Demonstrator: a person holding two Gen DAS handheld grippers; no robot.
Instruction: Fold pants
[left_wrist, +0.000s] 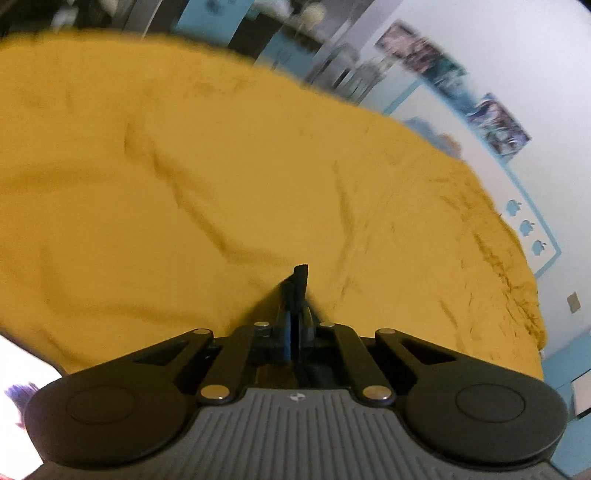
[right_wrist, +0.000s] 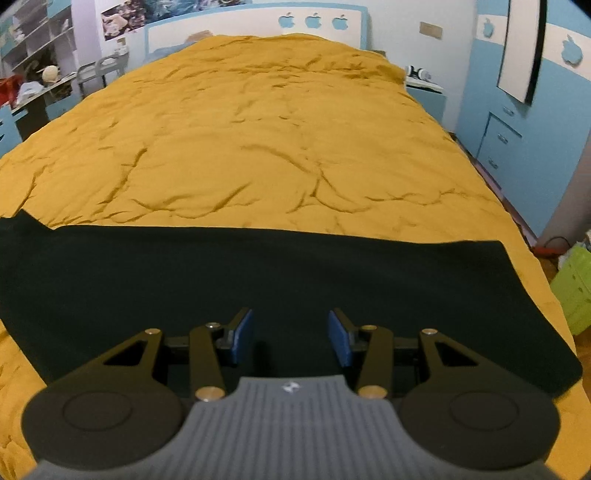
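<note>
My right gripper (right_wrist: 290, 334) hangs with its blue pads (right_wrist: 243, 334) spread wide and nothing between them, just above the black pants (right_wrist: 258, 280); these lie flat as one long band across the near edge of the bed, on the yellow bedspread (right_wrist: 258, 129), with one end close to the bed's right edge and the other running out of view to the left. My left gripper (left_wrist: 295, 295) has its jaws pressed together with a sliver of black cloth (left_wrist: 300, 275) sticking up between them; I take that for a piece of the pants, though that view is blurred and shows little more than bedspread. By my reckoning the legs are already laid together lengthwise; the crosswise folds are still to do.
</note>
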